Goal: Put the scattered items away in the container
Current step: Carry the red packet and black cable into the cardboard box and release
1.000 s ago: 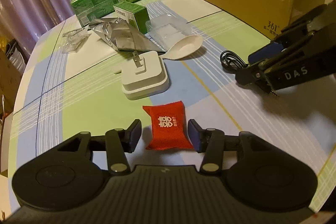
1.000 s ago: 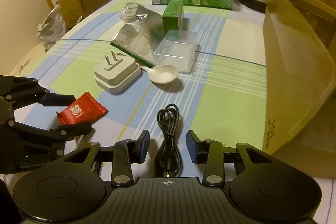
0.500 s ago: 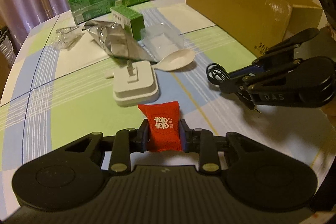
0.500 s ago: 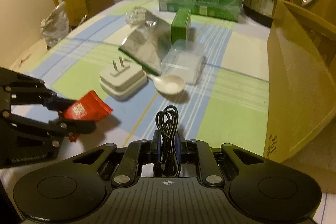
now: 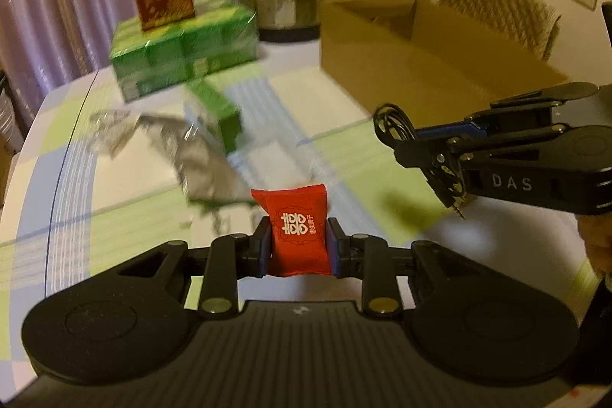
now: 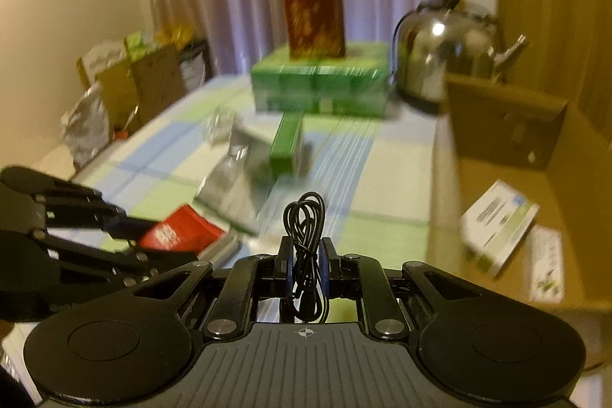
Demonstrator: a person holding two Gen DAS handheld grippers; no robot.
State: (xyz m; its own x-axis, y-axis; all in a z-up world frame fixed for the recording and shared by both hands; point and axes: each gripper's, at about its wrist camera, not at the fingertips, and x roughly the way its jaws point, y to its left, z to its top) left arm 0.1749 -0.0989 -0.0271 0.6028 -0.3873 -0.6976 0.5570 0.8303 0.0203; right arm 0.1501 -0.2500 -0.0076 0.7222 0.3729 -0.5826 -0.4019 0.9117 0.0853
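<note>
Claws both loaded: left claw (image 5: 297,243) grips red sachet (image 5: 296,230), right claw (image 6: 305,264) grips cable (image 6: 305,217), above table (image 5: 126,174) beside box (image 5: 386,79).

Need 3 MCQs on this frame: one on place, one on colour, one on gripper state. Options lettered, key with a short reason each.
1. Where does the dark red carton stand?
A. on the green pack
B. inside the cardboard box
C. flat on the table

2. What colour is the pouch in the left gripper?
A. green
B. red
C. silver

3. What is the right gripper doing?
A. open, empty
B. shut on nothing
C. shut on the black cable

Key: A, the carton sits atop the pack; B, red with a white print; C, the cable is pinched between the pads.
</note>
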